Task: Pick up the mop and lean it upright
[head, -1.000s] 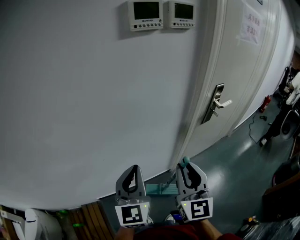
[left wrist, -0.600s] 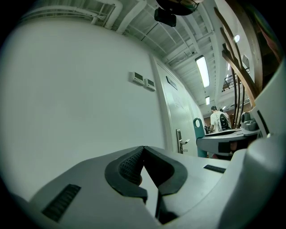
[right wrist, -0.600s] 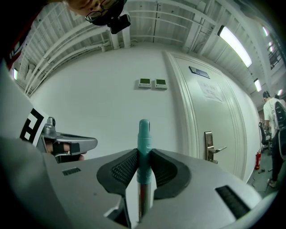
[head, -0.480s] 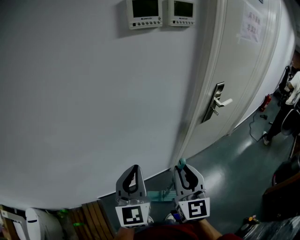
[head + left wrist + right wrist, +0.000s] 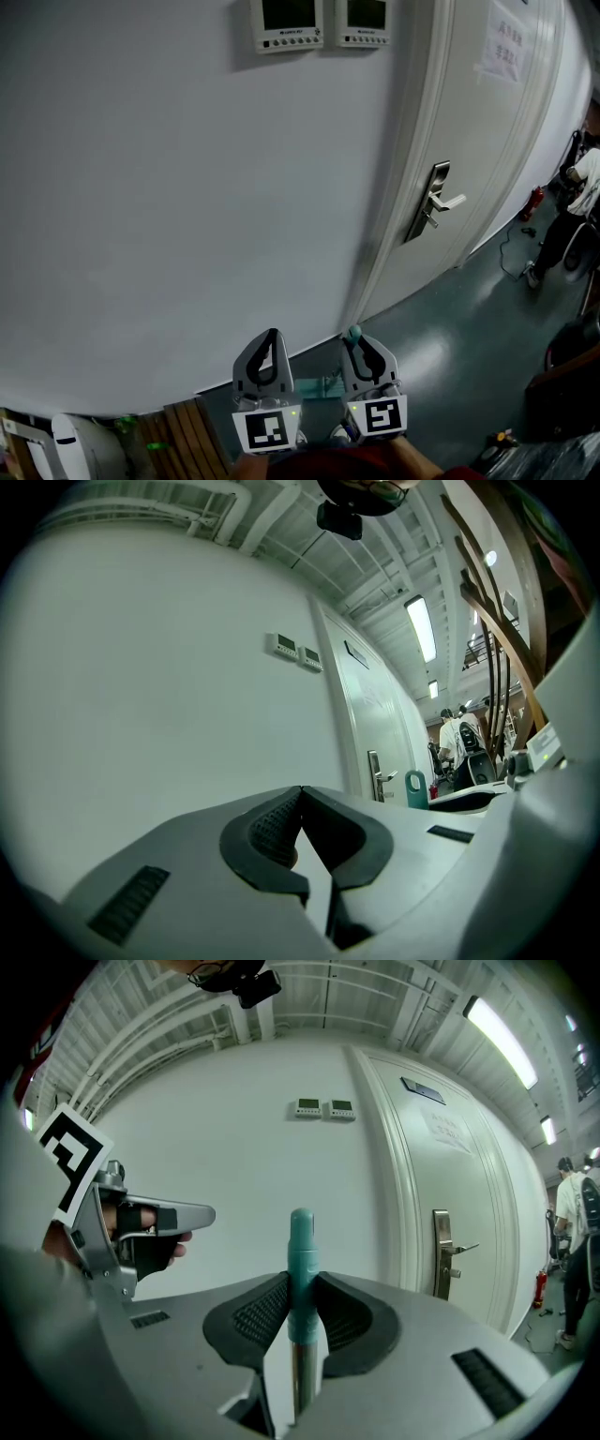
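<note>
Presently | right tool (image 5: 302,1290) clamps teal-capped metal mop handle (image 5: 301,1237), upright | left tool (image 5: 300,794) closed, empty | white wall (image 5: 187,187) ahead.

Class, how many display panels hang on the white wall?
2. The left panel sits high on the wall; the right panel is beside it, nearer the door.

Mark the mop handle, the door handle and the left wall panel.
mop handle (image 5: 301,1241): right gripper view, teal top end.
door handle (image 5: 448,200): head view, lever.
left wall panel (image 5: 289,14): head view, screen.
</note>
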`<act>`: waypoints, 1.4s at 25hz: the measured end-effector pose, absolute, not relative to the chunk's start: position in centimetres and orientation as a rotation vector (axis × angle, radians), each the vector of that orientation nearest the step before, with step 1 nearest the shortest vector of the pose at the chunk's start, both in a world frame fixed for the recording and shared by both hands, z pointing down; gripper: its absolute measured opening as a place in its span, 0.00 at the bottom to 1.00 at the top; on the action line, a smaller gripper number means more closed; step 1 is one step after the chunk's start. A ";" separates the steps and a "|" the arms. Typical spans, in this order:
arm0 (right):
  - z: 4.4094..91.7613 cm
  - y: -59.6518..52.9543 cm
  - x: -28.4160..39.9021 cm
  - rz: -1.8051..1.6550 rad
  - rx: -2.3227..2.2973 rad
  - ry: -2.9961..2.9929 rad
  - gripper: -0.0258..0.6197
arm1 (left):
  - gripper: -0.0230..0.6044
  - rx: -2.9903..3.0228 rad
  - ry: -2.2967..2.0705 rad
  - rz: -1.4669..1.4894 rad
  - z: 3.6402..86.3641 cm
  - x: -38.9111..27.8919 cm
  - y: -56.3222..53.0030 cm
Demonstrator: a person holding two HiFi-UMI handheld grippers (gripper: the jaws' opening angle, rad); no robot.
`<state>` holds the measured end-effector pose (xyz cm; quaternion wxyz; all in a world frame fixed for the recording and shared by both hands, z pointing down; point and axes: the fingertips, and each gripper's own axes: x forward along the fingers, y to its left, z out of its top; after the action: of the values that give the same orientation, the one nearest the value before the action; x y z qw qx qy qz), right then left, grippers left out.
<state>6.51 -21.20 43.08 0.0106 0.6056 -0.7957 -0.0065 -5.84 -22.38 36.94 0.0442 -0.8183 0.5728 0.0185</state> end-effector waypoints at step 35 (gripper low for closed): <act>51.6 -23.1 4.1 0.099 1.745 -2.407 0.20 | 0.06 -2.450 1.827 0.039 37.3 -7.1 -22.6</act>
<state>4.12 -23.11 51.60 0.0832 0.5845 -0.8064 0.0331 -7.11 -22.63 37.28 0.0425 -0.8009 0.5971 0.0128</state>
